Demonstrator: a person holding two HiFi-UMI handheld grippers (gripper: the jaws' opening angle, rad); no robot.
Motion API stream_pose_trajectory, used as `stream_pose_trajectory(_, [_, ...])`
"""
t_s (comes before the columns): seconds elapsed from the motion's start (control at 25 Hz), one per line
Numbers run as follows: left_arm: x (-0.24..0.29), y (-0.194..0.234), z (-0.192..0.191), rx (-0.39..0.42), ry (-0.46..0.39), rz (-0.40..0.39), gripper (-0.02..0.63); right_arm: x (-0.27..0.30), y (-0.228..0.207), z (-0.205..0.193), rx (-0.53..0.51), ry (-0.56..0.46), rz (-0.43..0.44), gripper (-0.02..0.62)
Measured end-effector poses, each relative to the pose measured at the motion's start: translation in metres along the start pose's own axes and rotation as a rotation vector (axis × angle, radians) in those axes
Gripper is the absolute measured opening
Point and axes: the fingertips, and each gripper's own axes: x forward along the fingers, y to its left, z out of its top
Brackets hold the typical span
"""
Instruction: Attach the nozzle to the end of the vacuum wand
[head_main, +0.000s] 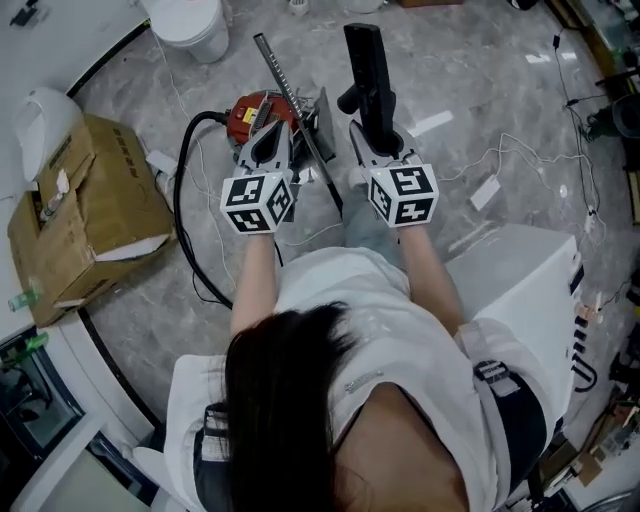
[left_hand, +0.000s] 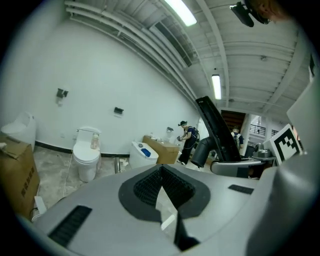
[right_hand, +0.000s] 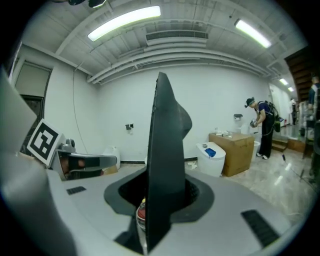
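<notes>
- Nozzle (head_main: 368, 70): black, pinched upright in the right gripper (head_main: 380, 140). The jaws stand partly apart and press on its sides, and its long body points to the far side.
- Tube: metal wand (head_main: 295, 105) slants between the two grippers, just left of the nozzle and apart from it.
- Other hand: left gripper (head_main: 268, 140) has its jaws pressed together with nothing between them, just left of the wand.
- Machine: red vacuum body (head_main: 250, 112) and black hose (head_main: 185, 200) on the far left floor.
- Surface: grey marbled floor (head_main: 480, 100) with loose white cables.
- Room: white walls, strip lights (right_hand: 125, 22), toilet (left_hand: 86, 155), cardboard box (head_main: 80, 210) on the left.
- Writing: print on the box is too small to read.
</notes>
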Motion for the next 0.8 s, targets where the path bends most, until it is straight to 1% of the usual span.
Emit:
stream_pose_trajectory(0.08, [0.021, 0.001, 0.005, -0.022, -0.008, 0.045, 0.002, 0.015, -0.018, 0.007, -0.015, 0.015, 0.038, 0.135])
stream_pose_trajectory(0.16, [0.046, -0.001, 0.011, -0.035, -0.009, 0.064, 0.002, 0.03, -0.04, 0.014, -0.03, 0.029, 0.062, 0.135])
stream_pose_trajectory(0.28, [0.072, 0.0, 0.017, -0.044, -0.002, 0.108, 0.002, 0.048, -0.063, 0.022, -0.027, 0.041, 0.102, 0.135])
stream_pose_trajectory(0.4, [0.09, 0.0, 0.019, -0.058, 0.008, 0.152, 0.002, 0.065, -0.08, 0.027, -0.016, 0.057, 0.145, 0.135])
stream_pose_trajectory(0.56, [0.108, -0.002, 0.02, -0.054, 0.028, 0.208, 0.002, 0.083, -0.095, 0.03, -0.011, 0.078, 0.199, 0.135])
stream_pose_trajectory(0.8, [0.127, 0.011, 0.027, -0.071, 0.026, 0.316, 0.002, 0.108, -0.117, 0.033, -0.01, 0.105, 0.263, 0.135])
